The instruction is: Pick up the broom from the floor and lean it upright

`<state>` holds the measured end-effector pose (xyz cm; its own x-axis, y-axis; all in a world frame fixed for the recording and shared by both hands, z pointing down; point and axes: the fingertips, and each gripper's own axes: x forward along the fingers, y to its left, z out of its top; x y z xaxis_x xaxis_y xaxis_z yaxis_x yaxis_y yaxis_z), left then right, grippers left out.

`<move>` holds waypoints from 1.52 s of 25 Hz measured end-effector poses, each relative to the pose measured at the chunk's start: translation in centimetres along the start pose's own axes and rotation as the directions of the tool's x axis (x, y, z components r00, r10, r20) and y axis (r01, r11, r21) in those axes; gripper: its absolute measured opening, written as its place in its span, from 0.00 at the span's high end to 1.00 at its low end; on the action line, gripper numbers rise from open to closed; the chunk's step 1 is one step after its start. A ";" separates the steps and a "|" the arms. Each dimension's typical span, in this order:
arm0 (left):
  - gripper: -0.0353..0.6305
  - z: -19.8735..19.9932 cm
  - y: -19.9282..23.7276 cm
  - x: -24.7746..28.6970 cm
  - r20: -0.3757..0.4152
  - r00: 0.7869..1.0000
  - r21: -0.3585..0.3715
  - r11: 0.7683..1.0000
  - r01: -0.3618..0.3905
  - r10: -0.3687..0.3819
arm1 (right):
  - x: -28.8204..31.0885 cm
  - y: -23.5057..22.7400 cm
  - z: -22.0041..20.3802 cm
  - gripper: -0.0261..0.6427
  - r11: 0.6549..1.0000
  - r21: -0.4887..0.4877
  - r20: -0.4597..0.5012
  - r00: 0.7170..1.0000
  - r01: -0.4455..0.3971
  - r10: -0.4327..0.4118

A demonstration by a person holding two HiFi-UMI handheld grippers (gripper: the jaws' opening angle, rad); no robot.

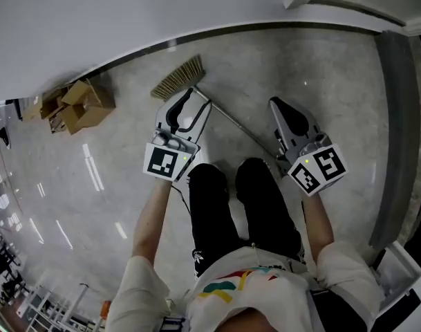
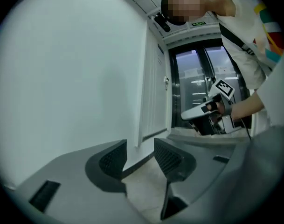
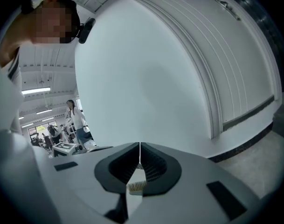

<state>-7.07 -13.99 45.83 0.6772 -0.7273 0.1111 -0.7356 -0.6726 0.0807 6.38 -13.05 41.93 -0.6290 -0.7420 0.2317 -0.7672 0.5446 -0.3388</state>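
Observation:
The broom [image 1: 180, 79] lies on the grey floor, its straw-coloured bristles near the white wall and its thin metal handle [image 1: 241, 126] running down-right toward my feet. In the head view my left gripper [image 1: 185, 102] hovers just over the handle near the bristles. Its jaws stand open with nothing between them; in the left gripper view [image 2: 141, 158] only floor shows in the gap. My right gripper [image 1: 276, 105] is to the right of the handle's near end, shut and empty. Through the hollow behind its closed tips [image 3: 140, 149] a strip of broom bristles [image 3: 136, 186] shows.
Crumpled cardboard boxes [image 1: 79, 105] sit at the foot of the curved white wall [image 1: 92, 19] on the left. A dark threshold strip [image 1: 404, 116] and a panelled door [image 3: 244, 69] lie to the right. My black-trousered legs [image 1: 224, 206] stand behind the handle. People [image 3: 74, 120] stand far off.

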 end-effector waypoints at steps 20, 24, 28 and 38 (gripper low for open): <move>0.62 -54.6 -12.7 7.4 -0.808 0.138 -0.014 0.252 0.967 -0.573 | 3.2 -19.2 -33.7 0.94 0.991 0.049 -0.036 0.992 0.127 -0.125; 0.62 -57.7 -12.8 7.0 -0.874 0.059 -0.016 0.150 0.989 -0.483 | 3.0 -20.0 -34.5 0.94 0.989 0.057 -0.052 0.990 0.133 -0.130; 0.62 -59.6 -12.9 6.1 -0.903 -0.003 -0.041 0.080 0.996 -0.431 | 2.8 -20.5 -35.1 0.94 0.987 0.072 -0.051 0.988 0.146 -0.143; 0.75 -60.8 -12.9 6.4 -0.924 0.044 0.048 0.001 0.999 -0.380 | 2.6 -20.9 -35.5 0.94 0.979 0.127 -0.040 0.987 0.160 -0.156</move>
<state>5.82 -1.68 105.70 0.2950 0.3494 0.8893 0.6767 -0.7335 0.0637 16.35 -12.51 82.03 -0.5061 -0.8018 0.3177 -0.8358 0.3651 -0.4100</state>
